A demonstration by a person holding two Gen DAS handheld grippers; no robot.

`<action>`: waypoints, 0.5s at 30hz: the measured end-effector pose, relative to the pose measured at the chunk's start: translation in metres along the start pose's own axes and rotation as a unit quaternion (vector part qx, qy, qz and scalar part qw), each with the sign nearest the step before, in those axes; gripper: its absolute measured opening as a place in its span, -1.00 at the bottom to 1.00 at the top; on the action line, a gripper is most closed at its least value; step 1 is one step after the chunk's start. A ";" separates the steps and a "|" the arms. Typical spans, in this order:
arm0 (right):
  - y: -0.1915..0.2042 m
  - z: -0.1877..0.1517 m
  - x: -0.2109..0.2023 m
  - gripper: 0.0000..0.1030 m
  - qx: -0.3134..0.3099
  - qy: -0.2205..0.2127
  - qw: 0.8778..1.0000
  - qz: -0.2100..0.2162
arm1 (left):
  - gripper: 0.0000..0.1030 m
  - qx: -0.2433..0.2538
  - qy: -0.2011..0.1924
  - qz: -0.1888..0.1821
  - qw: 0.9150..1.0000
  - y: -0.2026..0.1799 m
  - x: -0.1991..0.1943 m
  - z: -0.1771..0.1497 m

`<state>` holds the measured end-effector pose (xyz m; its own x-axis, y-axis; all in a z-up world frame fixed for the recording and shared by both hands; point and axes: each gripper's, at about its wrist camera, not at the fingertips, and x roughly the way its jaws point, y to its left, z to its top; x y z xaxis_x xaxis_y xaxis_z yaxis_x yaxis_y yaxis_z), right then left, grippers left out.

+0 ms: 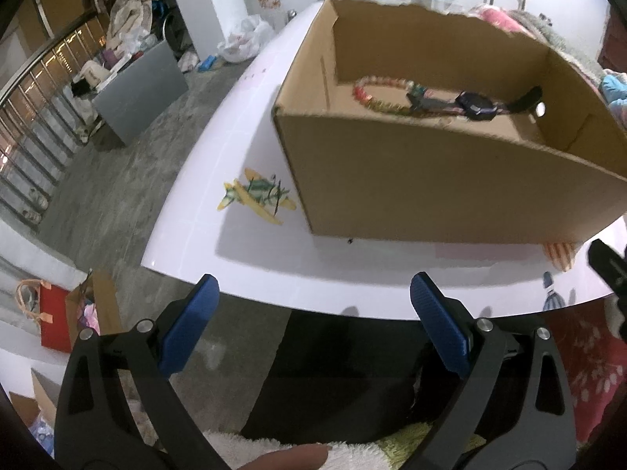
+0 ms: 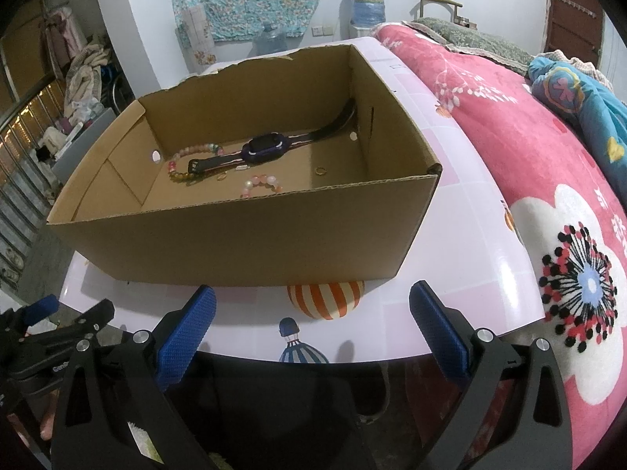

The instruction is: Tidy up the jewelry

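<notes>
An open cardboard box point(image 1: 431, 180) point(image 2: 250, 243) stands on the white table. Inside lie a dark purple smartwatch point(image 2: 264, 149) point(image 1: 476, 105), a multicoloured bead bracelet point(image 2: 188, 164) point(image 1: 376, 94), a pink bead bracelet point(image 2: 261, 186) and a small gold ring point(image 2: 320, 171). My left gripper point(image 1: 313, 290) hovers open at the table's near edge, left of the box front, with nothing between its blue pads point(image 1: 188, 325). My right gripper point(image 2: 313, 301) is open too, held in front of the box's near wall, empty.
The table top point(image 1: 243, 258) point(image 2: 462, 274) carries printed pictures: a plane point(image 1: 256, 196) and a striped balloon point(image 2: 325, 299). A bed with a pink floral blanket point(image 2: 529, 180) lies to the right. The floor at left holds a grey cabinet point(image 1: 137, 90) and bags point(image 1: 70, 313).
</notes>
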<state>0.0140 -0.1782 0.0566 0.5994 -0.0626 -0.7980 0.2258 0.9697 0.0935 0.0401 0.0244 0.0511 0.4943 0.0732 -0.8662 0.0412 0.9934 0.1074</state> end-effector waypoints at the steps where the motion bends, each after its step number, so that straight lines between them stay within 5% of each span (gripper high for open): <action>1: 0.001 0.000 0.000 0.87 -0.001 0.000 1.000 0.001 | 0.84 0.001 -0.004 -0.003 1.000 -0.001 -0.002 0.001; 15: 0.011 -0.004 0.003 0.87 -0.010 0.006 1.000 0.005 | 0.84 0.009 -0.036 -0.028 0.999 -0.013 -0.019 0.006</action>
<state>0.0146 -0.1670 0.0529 0.5919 -0.0504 -0.8044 0.2042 0.9749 0.0892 0.0358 0.0096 0.0693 0.5517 0.0105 -0.8340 0.0851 0.9940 0.0688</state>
